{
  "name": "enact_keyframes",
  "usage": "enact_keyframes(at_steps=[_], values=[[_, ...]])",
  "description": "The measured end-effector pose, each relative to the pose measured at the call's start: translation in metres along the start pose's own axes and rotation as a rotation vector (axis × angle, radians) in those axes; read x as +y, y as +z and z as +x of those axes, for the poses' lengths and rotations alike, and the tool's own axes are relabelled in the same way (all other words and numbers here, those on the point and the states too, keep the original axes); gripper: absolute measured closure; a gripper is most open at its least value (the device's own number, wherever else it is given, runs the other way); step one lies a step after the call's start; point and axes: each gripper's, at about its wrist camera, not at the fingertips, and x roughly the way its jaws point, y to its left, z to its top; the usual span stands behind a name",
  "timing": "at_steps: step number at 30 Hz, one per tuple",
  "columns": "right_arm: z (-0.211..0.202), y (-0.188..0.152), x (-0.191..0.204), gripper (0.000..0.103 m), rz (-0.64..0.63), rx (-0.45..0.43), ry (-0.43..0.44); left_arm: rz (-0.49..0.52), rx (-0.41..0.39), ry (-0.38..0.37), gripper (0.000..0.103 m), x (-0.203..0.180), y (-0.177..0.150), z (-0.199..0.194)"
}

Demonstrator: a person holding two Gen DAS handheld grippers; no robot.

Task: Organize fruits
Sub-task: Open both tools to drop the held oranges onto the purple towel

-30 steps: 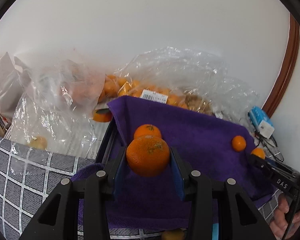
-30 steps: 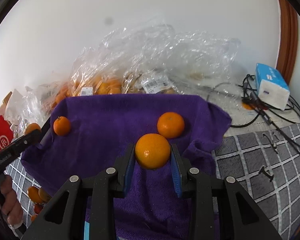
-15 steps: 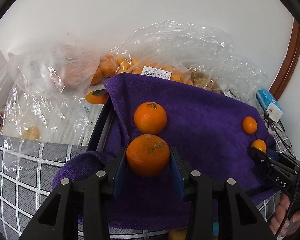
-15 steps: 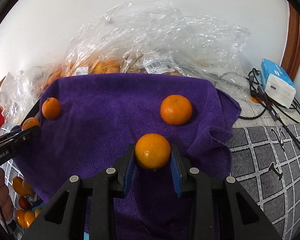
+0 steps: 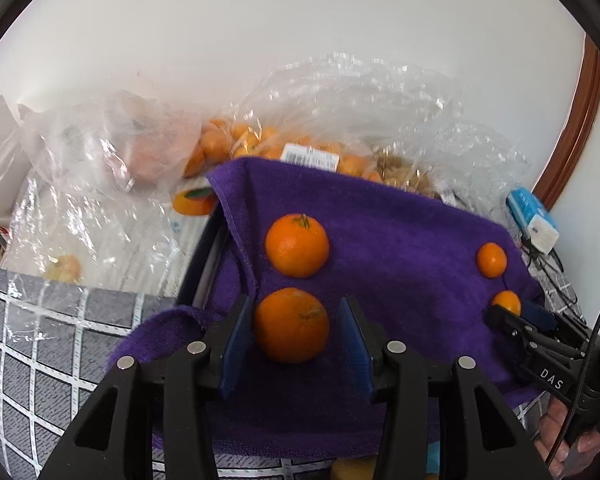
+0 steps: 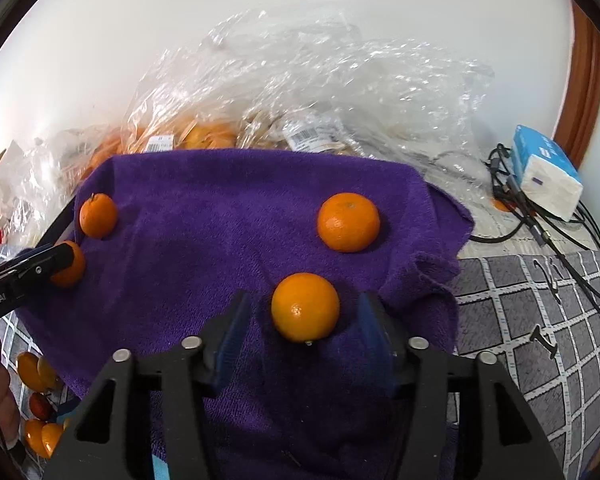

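1. My left gripper (image 5: pixel 296 326) reaches level over the purple towel (image 5: pixel 400 240), jaws released around 1 orange (image 5: pixel 291 325) resting between them.
2. My right gripper (image 6: pixel 305 316) is likewise spread; its tangerine (image 6: pixel 305 306) sits on the towel between the jaws, touching neither.

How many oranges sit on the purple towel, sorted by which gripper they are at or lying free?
Between the left gripper fingers: 1 orange
Between the right gripper fingers: 1 orange
Free on the purple towel: 2 oranges
Total: 4
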Motion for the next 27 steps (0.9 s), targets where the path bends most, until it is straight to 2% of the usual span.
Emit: enact_keyframes(at_steps=[1, 3, 9, 13, 15, 17, 20, 22, 24, 27], values=[[-0.002, 0.001, -0.001, 0.046, 0.005, -0.003, 0.002, 0.0, -0.014, -0.002, 0.051, 0.0, 0.001, -0.004], [-0.009, 0.004, 0.0, 0.044, 0.009, -0.015, -0.01, -0.004, -0.043, -0.01, 0.048, -0.001, 0.002, -0.012], [-0.05, 0.008, 0.008, 0.04, 0.005, -0.12, -0.039, -0.031, -0.162, -0.053, 0.047, -0.002, 0.008, -0.042], [-0.079, 0.003, 0.014, 0.04, -0.004, -0.148, -0.034, -0.03, -0.197, -0.056, 0.047, -0.006, 0.013, -0.056], [-0.092, 0.0, 0.016, 0.04, 0.0, -0.167, -0.059, -0.011, -0.206, -0.098, 0.047, -0.01, 0.017, -0.066], [-0.101, -0.001, 0.017, 0.04, 0.022, -0.167, -0.076, 0.006, -0.212, -0.154, 0.047, -0.012, 0.02, -0.078], [-0.112, -0.001, 0.019, 0.04, 0.061, -0.123, -0.031, 0.005, -0.226, -0.179, 0.047, -0.013, 0.021, -0.101], [-0.117, -0.005, 0.024, 0.04, 0.044, -0.119, -0.035, 0.009, -0.22, -0.162, 0.047, -0.01, 0.017, -0.112], [-0.12, -0.012, 0.033, 0.044, 0.017, -0.112, -0.042, 0.007, -0.209, -0.126, 0.047, 0.0, 0.009, -0.12], [-0.117, -0.028, 0.047, 0.049, -0.011, -0.075, -0.004, -0.016, -0.166, -0.085, 0.046, 0.017, -0.007, -0.122]])
